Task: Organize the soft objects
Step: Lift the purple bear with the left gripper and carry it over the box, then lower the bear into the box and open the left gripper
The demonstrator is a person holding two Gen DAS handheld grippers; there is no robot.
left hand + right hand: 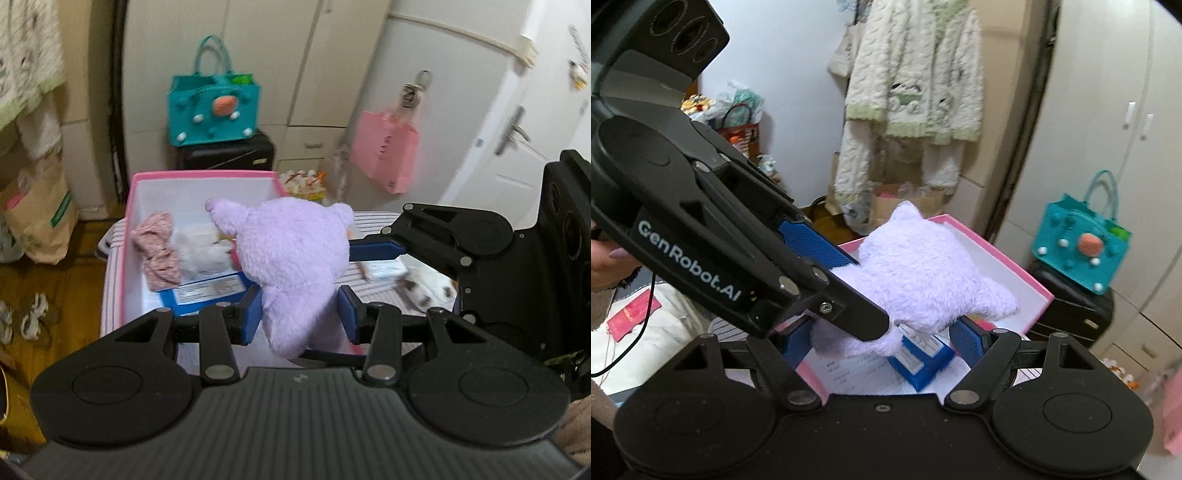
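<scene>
A lilac plush toy [295,258] hangs over the pink-rimmed white box [207,175]. My left gripper [301,314] has its blue pads on both sides of the toy's lower body and is shut on it. My right gripper [882,341] is open, its pads spread wide around the toy's lower part [923,280] without pinching it. The right gripper also shows in the left wrist view [376,251], one blue pad against the toy's side. Inside the box lie a pink knitted cloth [157,254], a white fluffy toy [199,253] and a blue booklet [210,293].
The box sits on a striped surface [110,295]. Behind it stand a black suitcase [225,153] with a teal felt bag [212,109] on top. A pink bag [384,151] hangs on a white door. A fleece garment [912,88] hangs on the wall. Wooden floor lies at left.
</scene>
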